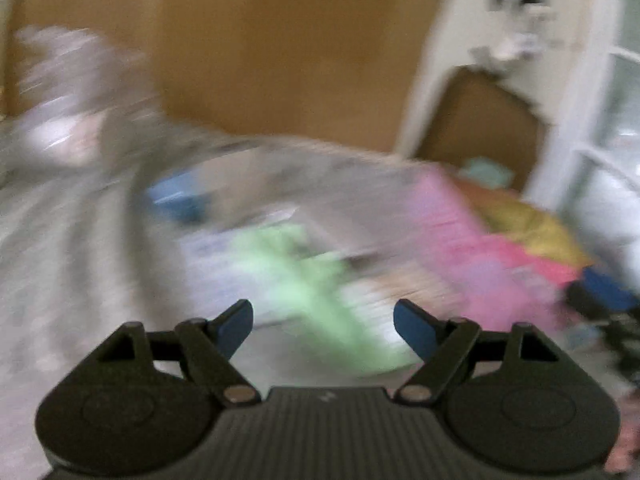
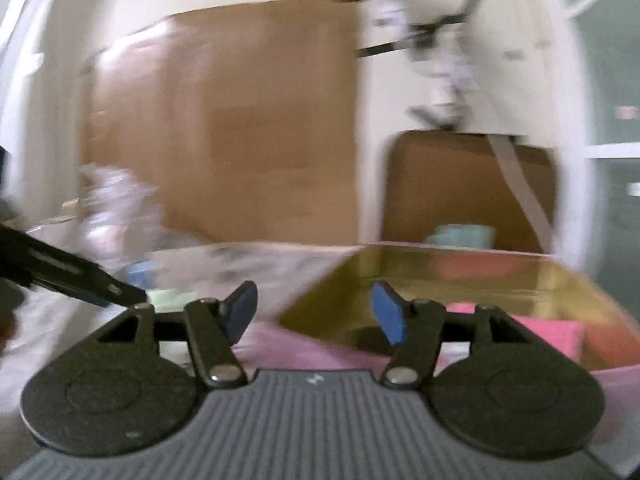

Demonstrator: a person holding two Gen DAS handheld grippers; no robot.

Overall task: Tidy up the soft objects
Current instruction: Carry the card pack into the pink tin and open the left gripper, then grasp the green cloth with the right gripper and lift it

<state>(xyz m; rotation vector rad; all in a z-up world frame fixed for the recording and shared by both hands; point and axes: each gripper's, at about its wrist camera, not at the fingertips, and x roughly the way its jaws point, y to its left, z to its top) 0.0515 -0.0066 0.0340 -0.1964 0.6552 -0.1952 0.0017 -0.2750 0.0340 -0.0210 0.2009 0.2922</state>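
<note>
Blurring hides any writing; left gripper (image 1: 323, 330) and right gripper (image 2: 313, 312) fingers apart, empty.

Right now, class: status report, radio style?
Left gripper open, empty, over green cloth. Right gripper open, empty, facing box. Nothing blocking.

Large brown cardboard panel (image 2: 240, 120) against pale wall (image 2: 380, 140), smaller brown board (image 2: 452, 184) beside it.

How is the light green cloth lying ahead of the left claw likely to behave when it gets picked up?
The green cloth lies crumpled and uneven on the bedsheet, so it is probably floppy and would drape from a pinch. It looks thin, so likely light. The picture is blurred, so its texture cannot be judged. The left claw stands open before it.
</note>
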